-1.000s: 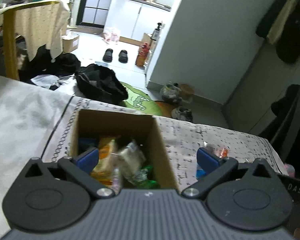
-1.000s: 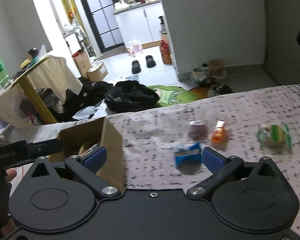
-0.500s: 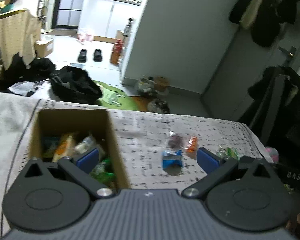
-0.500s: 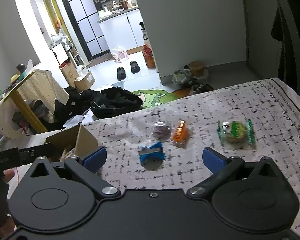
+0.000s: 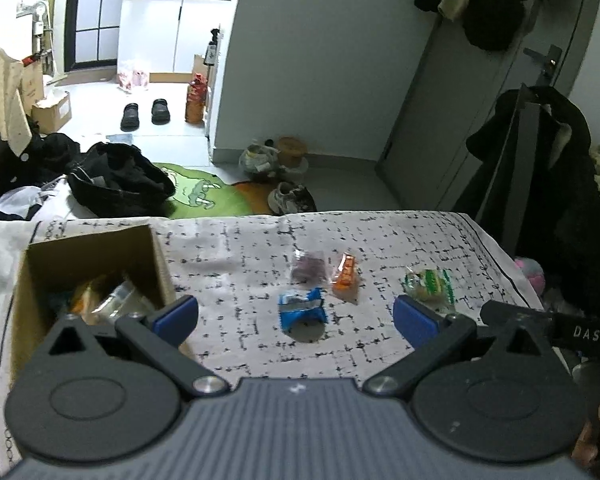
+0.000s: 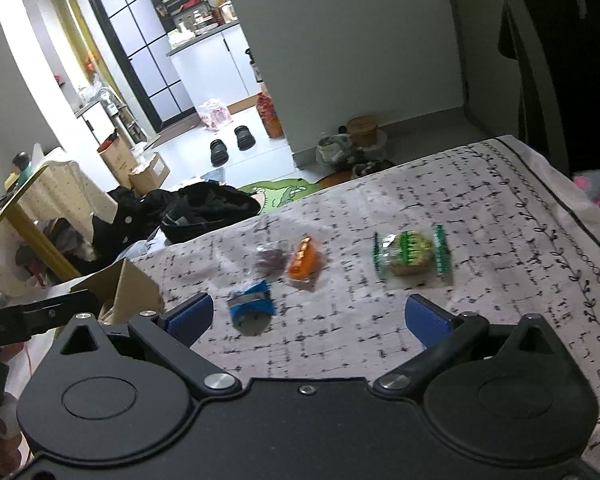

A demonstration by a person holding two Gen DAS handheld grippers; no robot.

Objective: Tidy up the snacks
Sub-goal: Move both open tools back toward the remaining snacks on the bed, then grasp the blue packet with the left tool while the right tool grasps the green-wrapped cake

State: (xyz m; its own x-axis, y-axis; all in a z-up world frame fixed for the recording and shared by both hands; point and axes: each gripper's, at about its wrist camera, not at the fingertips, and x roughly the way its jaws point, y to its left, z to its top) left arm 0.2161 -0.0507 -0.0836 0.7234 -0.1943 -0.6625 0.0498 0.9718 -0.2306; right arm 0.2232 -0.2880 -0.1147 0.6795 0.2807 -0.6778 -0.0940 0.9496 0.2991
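Several wrapped snacks lie on the patterned tablecloth [image 5: 380, 248]: a blue packet [image 5: 302, 308] [image 6: 251, 304], a purple one [image 5: 309, 268] [image 6: 270, 259], an orange one [image 5: 345, 274] [image 6: 303, 265] and a green-and-white one [image 5: 428, 286] [image 6: 410, 255]. A cardboard box [image 5: 32, 280] [image 6: 130, 284] at the left holds more snacks. My left gripper [image 5: 296, 316] hovers open just short of the blue packet, with nothing between its fingers. My right gripper [image 6: 308, 314] is open too, between the blue and green packets, holding nothing.
The table's far edge drops to a floor with a black bag [image 5: 120, 180], a green rug [image 5: 200, 196] and shoes [image 5: 144, 114]. Dark coats [image 5: 540, 184] hang at the right. A yellow-legged table [image 6: 28, 216] stands at the left.
Both grippers have swung right, from the cardboard box toward the loose snacks. The box has slid to the left of each view. Both stay open.
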